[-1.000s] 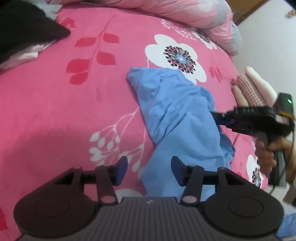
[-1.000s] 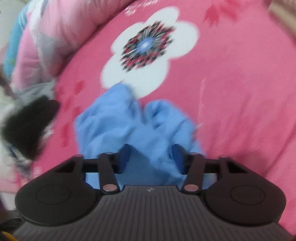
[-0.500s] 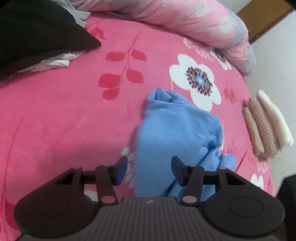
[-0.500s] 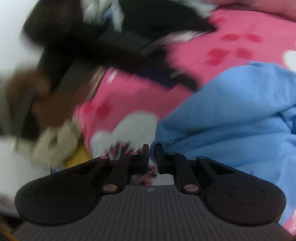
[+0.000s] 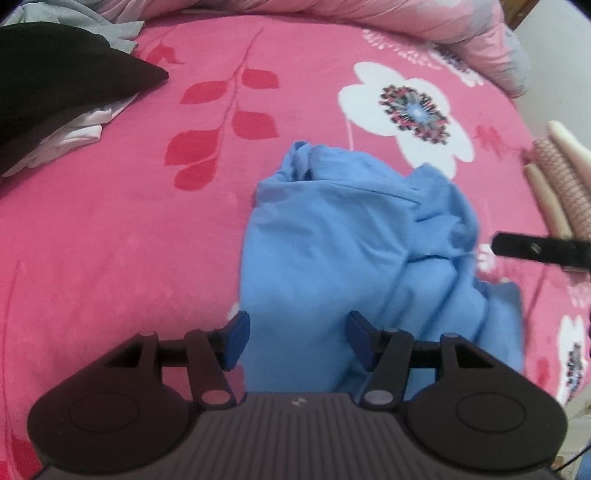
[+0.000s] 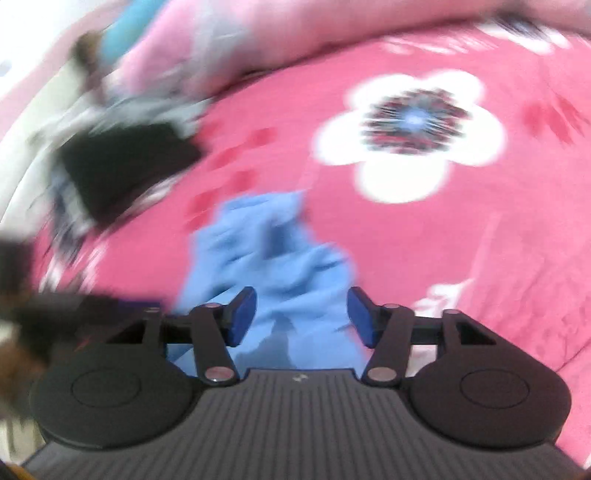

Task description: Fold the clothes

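Left wrist view: blue garment (image 5: pixel 343 251) lies rumpled in a heap on the bed, mid-frame, just beyond the left gripper (image 5: pixel 297 338), whose jaws are apart w/ nothing between them. Right gripper (image 6: pixel 301 314) also has its jaws apart, cloth beneath but not pinched; half a sec ago they were nearly together by the cloth's edge, so it seems to have let go and swung back over the garment. Judging from that, the piece isn't folded flat yet & needs a new hold on an edge or corner. Pink floral bedsheet (image 5: pixel 110 240) underneath, black clothing (image 5: pixel 55 85) at far left, pink quilt (image 5: pixel 424 18) along the back, folded beige pieces (image 5: pixel 561 177) at the right edge. Right view is blurred.
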Tool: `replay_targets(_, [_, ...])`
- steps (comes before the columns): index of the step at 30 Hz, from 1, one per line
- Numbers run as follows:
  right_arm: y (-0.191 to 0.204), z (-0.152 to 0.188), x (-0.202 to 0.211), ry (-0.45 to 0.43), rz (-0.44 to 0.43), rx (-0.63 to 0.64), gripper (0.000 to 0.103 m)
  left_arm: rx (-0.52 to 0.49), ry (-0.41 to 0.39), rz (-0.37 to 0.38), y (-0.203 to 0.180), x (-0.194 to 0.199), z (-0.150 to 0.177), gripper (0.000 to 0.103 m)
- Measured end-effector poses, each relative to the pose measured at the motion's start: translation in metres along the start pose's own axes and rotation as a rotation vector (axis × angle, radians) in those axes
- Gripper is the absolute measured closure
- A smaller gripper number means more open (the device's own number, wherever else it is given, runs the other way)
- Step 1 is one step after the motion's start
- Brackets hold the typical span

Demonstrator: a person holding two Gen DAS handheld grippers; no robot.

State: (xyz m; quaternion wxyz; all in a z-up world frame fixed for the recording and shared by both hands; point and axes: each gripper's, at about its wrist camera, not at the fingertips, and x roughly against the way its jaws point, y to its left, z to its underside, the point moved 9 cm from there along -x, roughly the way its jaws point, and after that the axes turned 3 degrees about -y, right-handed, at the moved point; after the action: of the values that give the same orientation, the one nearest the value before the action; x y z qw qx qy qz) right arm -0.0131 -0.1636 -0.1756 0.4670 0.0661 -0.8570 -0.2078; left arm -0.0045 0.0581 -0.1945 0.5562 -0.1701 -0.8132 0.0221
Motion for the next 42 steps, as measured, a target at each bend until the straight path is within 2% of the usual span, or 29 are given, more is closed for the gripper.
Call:
replay_targets(3, [-0.029,0.002,-0.035,0.056,0.007,-0.133,0.044,0.006,0.014,-0.003,0.001,-0.014,-0.004,0.053])
replay_targets(5, [-0.032,0.009,-0.051,0.086,-0.031,-0.194,0.055,0.014,0.02,0.0,0.0,-0.022,-0.006,0.074])
replay_targets(6, [-0.028,0.011,-0.053,0.086,-0.059,-0.214,0.086,0.011,0.015,-0.007,-0.001,-0.024,-0.008,0.08])
replay_targets(7, [-0.022,0.013,-0.049,0.072,-0.092,-0.224,0.099,0.017,0.004,-0.015,0.0,-0.021,-0.008,0.09])
replay_targets(8, [-0.017,0.012,-0.038,0.047,-0.129,-0.23,0.099,0.025,-0.008,-0.023,0.001,-0.019,-0.009,0.094])
replay_targets(11, [0.0,0.012,-0.003,-0.008,-0.236,-0.23,0.1,0.051,-0.048,-0.048,0.006,-0.008,-0.012,0.096])
replay_targets(14, [0.018,0.019,0.027,0.012,-0.356,-0.232,0.101,0.101,-0.073,-0.081,0.026,0.01,-0.01,0.098])
replay_targets(20, [0.076,0.054,0.06,0.187,-0.561,-0.122,0.101,0.202,-0.121,-0.148,0.066,0.045,-0.006,0.098])
replay_targets(23, [0.099,0.083,0.068,0.304,-0.609,-0.047,0.101,0.255,-0.116,-0.18,0.087,0.052,0.001,0.098])
replay_targets(26, [0.109,0.115,0.069,0.423,-0.581,0.104,0.101,0.293,-0.091,-0.195,0.1,0.049,0.011,0.098])
replay_targets(30, [0.106,0.161,0.068,0.583,-0.484,0.335,0.101,0.315,-0.052,-0.189,0.106,0.041,0.025,0.098])
replay_targets(32, [0.099,0.18,0.065,0.656,-0.437,0.427,0.101,0.311,-0.057,-0.191,0.106,0.04,0.026,0.097])
replay_targets(37, [0.059,0.211,0.074,0.774,-0.333,0.477,0.101,0.293,-0.063,-0.194,0.108,0.041,0.024,0.097])
replay_targets(39, [0.037,0.216,0.082,0.806,-0.262,0.494,0.101,0.291,-0.049,-0.189,0.107,0.04,0.025,0.097])
replay_targets(42, [0.004,0.217,0.097,0.829,-0.143,0.553,0.102,0.293,-0.028,-0.175,0.108,0.042,0.027,0.09])
